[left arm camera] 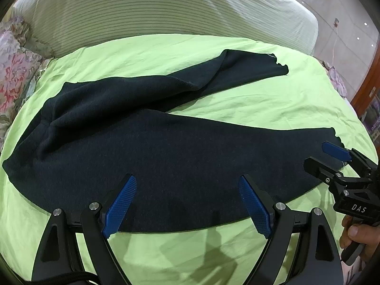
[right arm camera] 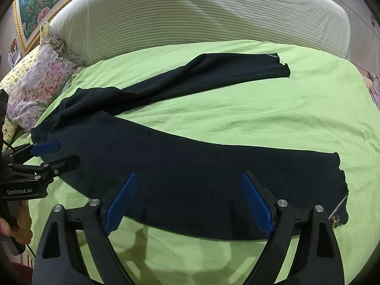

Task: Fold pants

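The dark navy pants (left arm camera: 166, 147) lay spread on a bed covered with a lime-green sheet (left arm camera: 261, 109), waist toward the left, the two legs splayed apart in a V toward the right. The near leg ran along the near edge, and the far leg angled off toward the striped headboard (left arm camera: 166, 11).

The left claw (left arm camera: 187, 201) hung over the near leg close to the waist end, its jaws wide apart and holding nothing. The right claw (right arm camera: 190, 201) hung over the same leg nearer the frayed cuff (right arm camera: 342, 190), its jaws also spread wide and empty.

The step in hand looked like the first lengthwise fold, one leg onto the other. To do it well, each claw should probably pinch only the near hem edge, both lifting together so the cloth stays taut, then carry it over until the cuffs match. The bunched crotch (left arm camera: 57, 123) could drag and wrinkle; smoothing it first may help.
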`<state>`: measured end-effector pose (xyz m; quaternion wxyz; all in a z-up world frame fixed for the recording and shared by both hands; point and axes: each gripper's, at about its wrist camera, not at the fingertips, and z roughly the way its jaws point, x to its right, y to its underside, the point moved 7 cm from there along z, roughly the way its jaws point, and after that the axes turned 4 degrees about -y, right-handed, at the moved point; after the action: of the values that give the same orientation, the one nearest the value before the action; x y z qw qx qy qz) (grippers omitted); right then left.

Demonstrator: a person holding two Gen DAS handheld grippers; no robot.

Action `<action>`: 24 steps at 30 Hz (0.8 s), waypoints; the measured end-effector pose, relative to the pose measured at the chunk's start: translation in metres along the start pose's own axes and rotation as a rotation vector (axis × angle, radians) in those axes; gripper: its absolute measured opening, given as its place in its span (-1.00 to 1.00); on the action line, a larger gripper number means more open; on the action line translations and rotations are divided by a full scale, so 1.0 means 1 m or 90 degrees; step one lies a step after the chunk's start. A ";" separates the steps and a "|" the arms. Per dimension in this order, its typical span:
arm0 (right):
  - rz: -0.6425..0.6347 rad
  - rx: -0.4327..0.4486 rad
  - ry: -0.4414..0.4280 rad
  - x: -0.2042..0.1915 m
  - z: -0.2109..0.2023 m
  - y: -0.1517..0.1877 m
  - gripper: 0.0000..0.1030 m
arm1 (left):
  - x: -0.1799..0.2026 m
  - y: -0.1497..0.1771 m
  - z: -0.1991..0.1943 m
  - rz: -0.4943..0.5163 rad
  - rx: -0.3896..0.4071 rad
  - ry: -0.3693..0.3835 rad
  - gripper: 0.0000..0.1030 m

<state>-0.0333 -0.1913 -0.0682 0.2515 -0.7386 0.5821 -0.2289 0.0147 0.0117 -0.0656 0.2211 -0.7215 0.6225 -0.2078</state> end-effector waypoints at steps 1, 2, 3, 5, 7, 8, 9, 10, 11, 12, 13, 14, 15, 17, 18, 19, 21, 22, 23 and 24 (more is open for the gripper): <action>0.000 0.001 0.001 0.000 0.000 0.000 0.71 | 0.000 0.000 0.000 0.000 -0.001 0.000 0.72; 0.000 0.002 0.002 0.001 0.000 0.000 0.71 | 0.000 0.001 0.000 0.000 -0.002 0.000 0.72; 0.003 0.006 -0.001 0.001 -0.001 -0.001 0.71 | 0.000 0.001 0.001 0.000 -0.006 0.002 0.72; 0.008 -0.001 -0.002 0.002 -0.001 -0.001 0.71 | 0.000 0.002 0.002 -0.001 -0.013 0.004 0.72; 0.012 -0.005 -0.004 0.003 -0.001 0.000 0.71 | 0.000 0.002 0.003 -0.001 -0.014 0.002 0.72; 0.014 -0.007 -0.005 0.004 -0.001 0.000 0.71 | 0.000 0.002 0.003 -0.002 -0.014 0.003 0.72; 0.020 -0.016 -0.008 0.004 -0.001 -0.001 0.71 | 0.000 0.002 0.003 -0.002 -0.014 0.003 0.72; 0.021 -0.014 -0.007 0.004 -0.001 -0.001 0.71 | 0.000 0.002 0.003 -0.002 -0.015 0.003 0.72; 0.016 -0.005 -0.003 0.006 -0.002 -0.001 0.71 | 0.001 0.001 0.003 -0.002 -0.015 0.003 0.72; 0.021 -0.011 -0.004 0.006 -0.002 -0.001 0.71 | 0.001 0.001 0.004 -0.002 -0.015 0.003 0.72; 0.021 -0.009 -0.003 0.007 -0.002 -0.001 0.71 | 0.001 0.001 0.004 -0.002 -0.015 0.003 0.72; 0.023 -0.009 -0.003 0.008 -0.002 -0.001 0.71 | 0.001 0.001 0.004 -0.002 -0.016 0.003 0.72; 0.022 -0.008 -0.001 0.009 -0.002 -0.001 0.71 | 0.001 0.000 0.005 -0.002 -0.017 0.003 0.72; 0.030 -0.013 -0.003 0.010 -0.001 0.000 0.71 | 0.001 -0.001 0.005 -0.003 -0.018 0.004 0.72; 0.031 -0.013 -0.003 0.011 -0.001 0.000 0.71 | 0.002 -0.001 0.005 -0.003 -0.019 0.004 0.72; 0.033 -0.015 -0.003 0.011 -0.001 0.000 0.71 | 0.002 -0.002 0.006 -0.004 -0.020 0.004 0.72; 0.034 -0.012 -0.002 0.012 -0.002 -0.002 0.71 | 0.003 -0.004 0.008 -0.003 -0.024 0.005 0.72; 0.032 -0.007 0.000 0.014 -0.002 -0.003 0.71 | 0.003 -0.006 0.009 -0.003 -0.028 0.005 0.72; 0.035 -0.005 0.000 0.015 -0.002 -0.005 0.71 | 0.003 -0.008 0.010 -0.003 -0.031 0.003 0.72; 0.035 0.001 0.002 0.018 -0.003 -0.006 0.71 | 0.003 -0.011 0.012 -0.003 -0.031 0.002 0.72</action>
<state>-0.0264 -0.2076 -0.0613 0.2576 -0.7218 0.6022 -0.2238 0.0309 0.0104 -0.0687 0.2019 -0.7281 0.6257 -0.1939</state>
